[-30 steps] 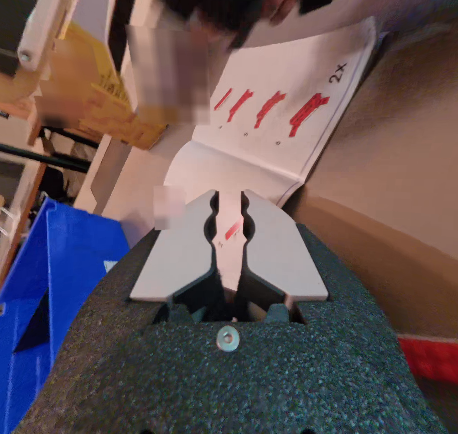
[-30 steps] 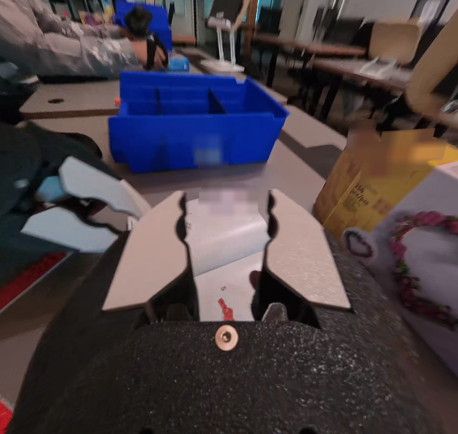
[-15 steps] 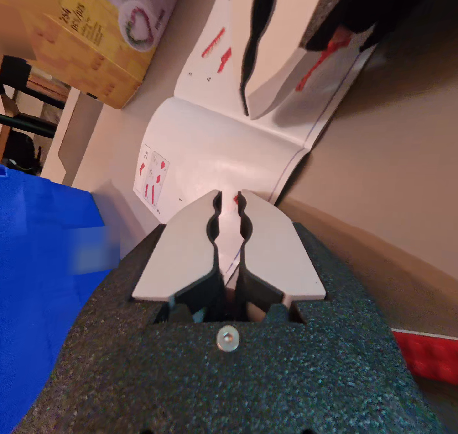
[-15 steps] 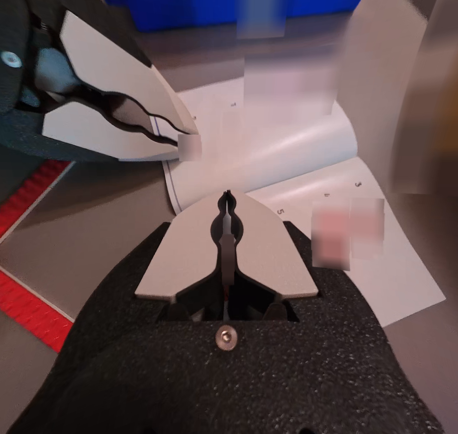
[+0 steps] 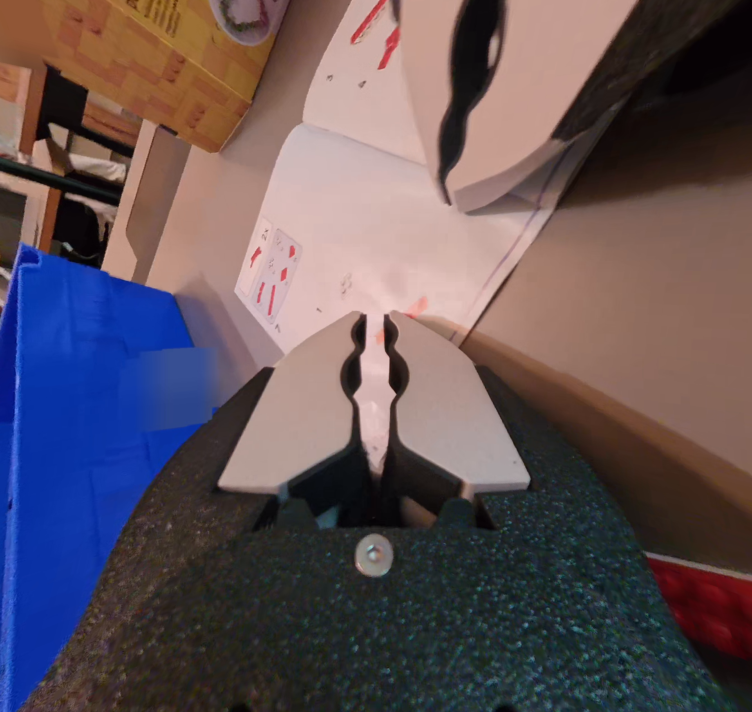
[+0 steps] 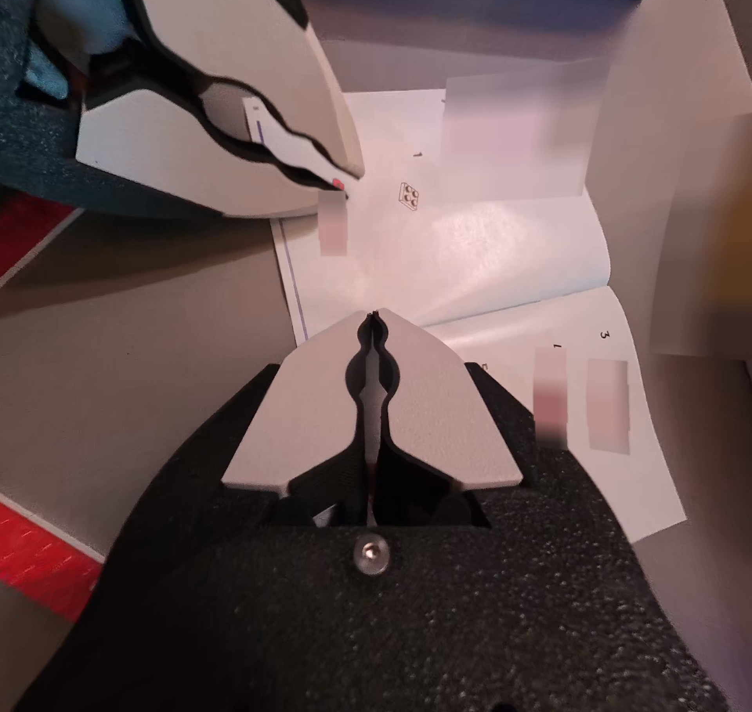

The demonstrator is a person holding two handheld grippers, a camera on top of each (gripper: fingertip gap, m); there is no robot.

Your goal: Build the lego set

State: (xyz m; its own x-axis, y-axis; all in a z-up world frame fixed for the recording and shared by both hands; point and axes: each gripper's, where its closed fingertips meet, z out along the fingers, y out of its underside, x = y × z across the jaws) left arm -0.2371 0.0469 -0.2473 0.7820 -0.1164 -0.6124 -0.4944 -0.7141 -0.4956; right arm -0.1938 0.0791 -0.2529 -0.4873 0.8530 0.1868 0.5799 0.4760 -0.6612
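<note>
The open white instruction booklet (image 5: 366, 204) lies on the brown table and also shows in the right wrist view (image 6: 468, 245). My left gripper (image 5: 375, 316) hovers low over its near page with a narrow gap between the fingers and nothing in it. It shows at the upper left of the right wrist view (image 6: 346, 188). My right gripper (image 6: 374, 314) is shut at the booklet's left edge by the fold. A thin pale sheet runs along the slit between its fingers. It shows at the top of the left wrist view (image 5: 447, 200). No loose brick is in view.
A blue bin (image 5: 81, 407) stands close to the left of my left gripper. A yellow set box (image 5: 134, 41) lies beyond the booklet. A red baseplate (image 6: 36, 562) lies at the table's near-left side and shows in the left wrist view (image 5: 712, 611). My hands' fingertips stand some 6 cm from each other.
My right gripper went from open to shut and dropped down onto the booklet's edge. My left gripper moved in lower over the booklet, keeping its narrow gap.
</note>
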